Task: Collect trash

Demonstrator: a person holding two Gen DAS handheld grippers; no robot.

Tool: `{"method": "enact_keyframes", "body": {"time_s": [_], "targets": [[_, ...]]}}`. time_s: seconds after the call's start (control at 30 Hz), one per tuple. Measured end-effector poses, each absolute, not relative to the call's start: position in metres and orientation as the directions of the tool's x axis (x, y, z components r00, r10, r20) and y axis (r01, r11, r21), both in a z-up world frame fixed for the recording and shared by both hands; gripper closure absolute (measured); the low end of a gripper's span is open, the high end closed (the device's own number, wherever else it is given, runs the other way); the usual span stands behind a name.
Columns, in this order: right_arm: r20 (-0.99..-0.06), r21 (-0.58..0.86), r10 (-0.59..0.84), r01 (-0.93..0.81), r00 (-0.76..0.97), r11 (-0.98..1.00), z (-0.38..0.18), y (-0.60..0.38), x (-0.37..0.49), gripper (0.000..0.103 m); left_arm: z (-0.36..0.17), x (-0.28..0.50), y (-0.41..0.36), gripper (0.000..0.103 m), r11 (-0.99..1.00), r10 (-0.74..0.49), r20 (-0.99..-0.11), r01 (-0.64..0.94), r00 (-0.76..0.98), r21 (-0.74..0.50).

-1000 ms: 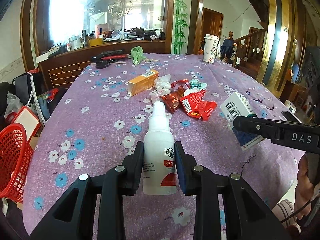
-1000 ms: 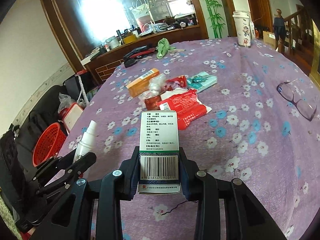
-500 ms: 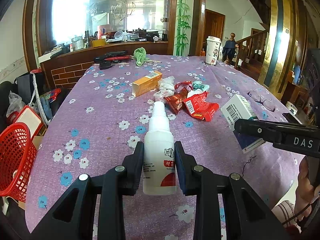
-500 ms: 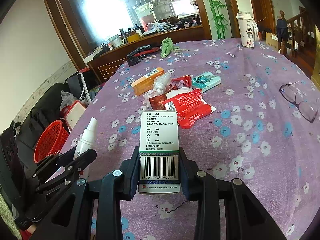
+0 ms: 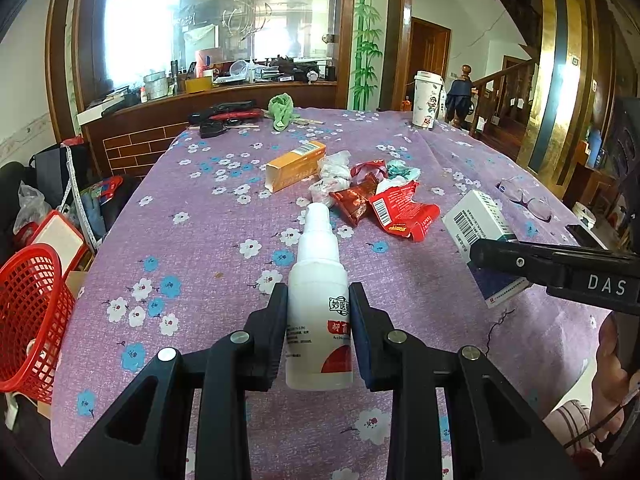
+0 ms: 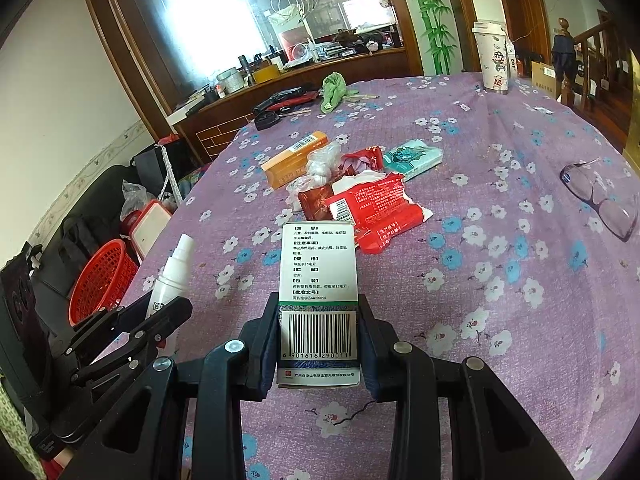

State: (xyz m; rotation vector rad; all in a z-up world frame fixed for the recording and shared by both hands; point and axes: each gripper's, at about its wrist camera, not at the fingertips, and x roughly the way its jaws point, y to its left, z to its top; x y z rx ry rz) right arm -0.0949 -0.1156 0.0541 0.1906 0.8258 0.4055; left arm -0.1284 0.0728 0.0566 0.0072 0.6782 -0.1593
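Note:
My left gripper (image 5: 318,320) is shut on a white spray bottle (image 5: 318,280) and holds it above the purple flowered tablecloth (image 5: 200,240). My right gripper (image 6: 319,332) is shut on a white medicine box (image 6: 318,272) with a barcode, also held above the table. The box also shows in the left wrist view (image 5: 476,224), and the bottle in the right wrist view (image 6: 172,276). A pile of trash lies mid-table: an orange carton (image 5: 294,164), crumpled clear plastic (image 5: 332,172), red wrappers (image 5: 396,208) and a teal packet (image 6: 414,158).
A red mesh basket (image 5: 28,320) stands on the floor off the table's left edge. Glasses (image 6: 600,200) lie at the right. A paper cup (image 5: 427,98), a green cloth (image 5: 280,108) and black tools (image 5: 224,114) sit at the far end.
Both grippers have lifted and drawn back slightly with their loads, so the table and trash pile look a little farther off. Both grips are unchanged.

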Motion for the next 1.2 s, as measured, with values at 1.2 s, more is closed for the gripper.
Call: {"method": "enact_keyframes", "body": {"time_s": [1.2], "targets": [[-0.684, 0.318, 0.424, -0.280, 0.593, 0.906, 0.049, -0.113, -0.092, 0.066, 0.054, -0.128, 0.096, 0.074, 0.991, -0.128, -0.622, 0.116, 0.773, -0.060]]}}
